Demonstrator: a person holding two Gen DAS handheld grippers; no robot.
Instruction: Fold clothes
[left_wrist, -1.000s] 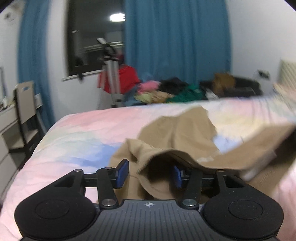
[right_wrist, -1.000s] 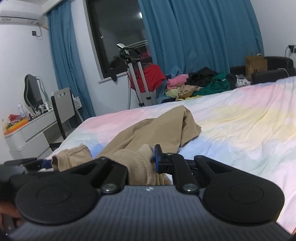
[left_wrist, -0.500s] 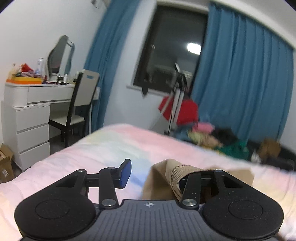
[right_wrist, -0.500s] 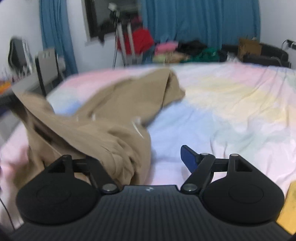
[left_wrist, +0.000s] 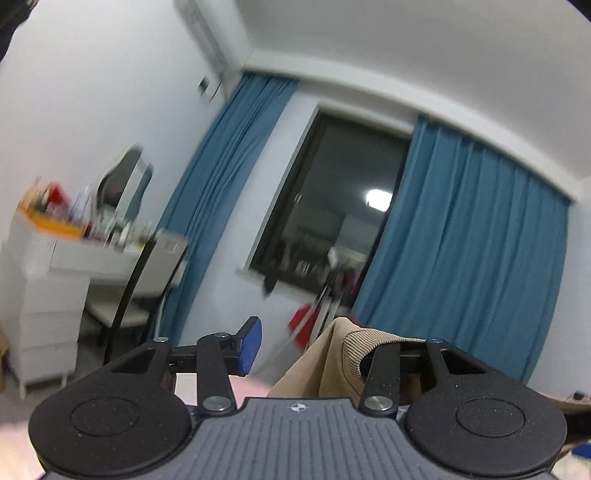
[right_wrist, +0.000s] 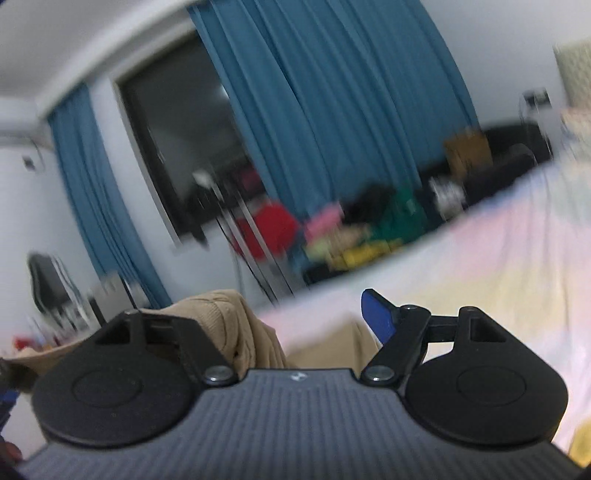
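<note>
A tan garment with a ribbed cuff (left_wrist: 332, 362) hangs over the right finger of my left gripper (left_wrist: 310, 347). The jaws stand wide apart, with the left blue pad (left_wrist: 249, 345) bare. The left gripper is raised and tilted up toward the window. In the right wrist view the same tan garment (right_wrist: 236, 325) drapes over the left finger of my right gripper (right_wrist: 299, 321). Its jaws are also apart, with the right blue pad (right_wrist: 376, 317) bare. The cloth hooks over one finger of each gripper rather than being pinched.
The pastel bedspread (right_wrist: 480, 266) lies below and to the right. A pile of coloured clothes (right_wrist: 351, 236) and a tripod (right_wrist: 243, 236) stand by the blue curtains (left_wrist: 461, 258). A white dresser (left_wrist: 48, 280) and chair (left_wrist: 147, 280) stand at the left.
Both grippers have swung upward with the tan garment, lifting it off the bed. The left view now looks at the wall and ceiling. Both views are motion-blurred.
</note>
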